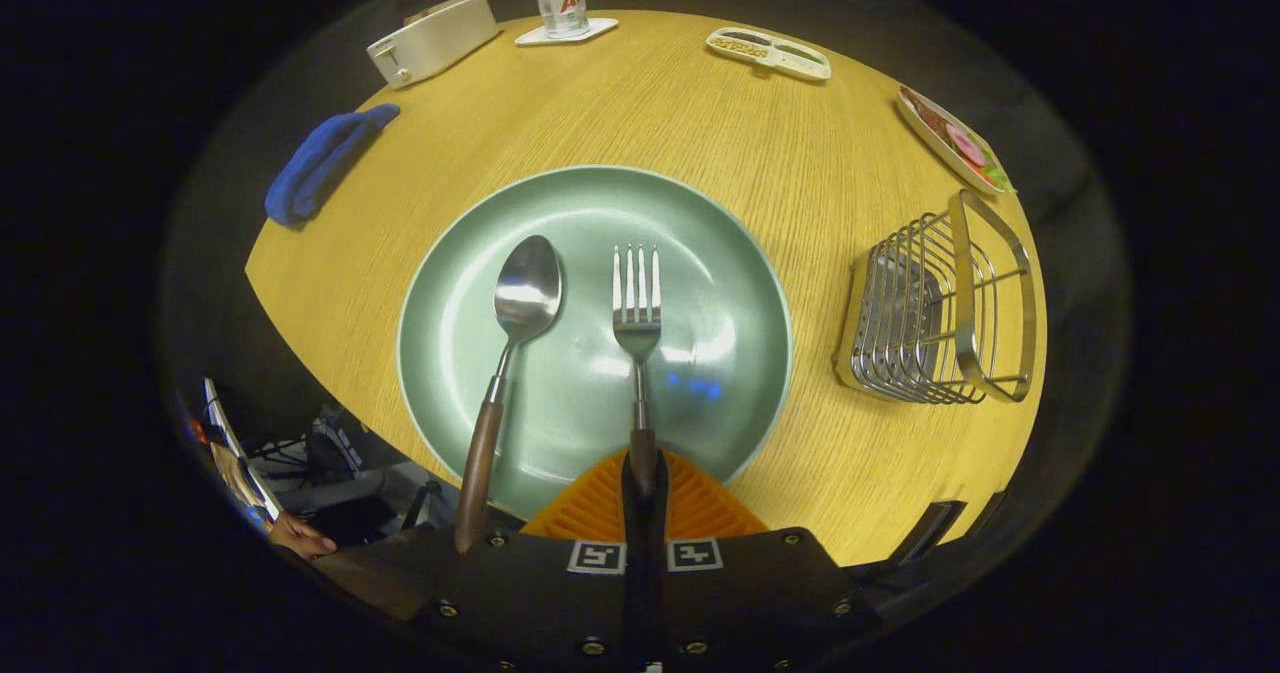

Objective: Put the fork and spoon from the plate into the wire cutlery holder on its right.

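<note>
Table [700,123]: bare wood lies between the plate [720,283] and the wire holder [940,303]; the near edge curves just beside the plate.
Fork [637,303]: on the plate, tines pointing away, handle end between the fingers.
Spoon [520,303]: left of the fork, handle overhanging the rim.
Hand-held gripper [643,488]: clenched on the fork handle.
Holder: ahead and right, apart from the plate.
</note>
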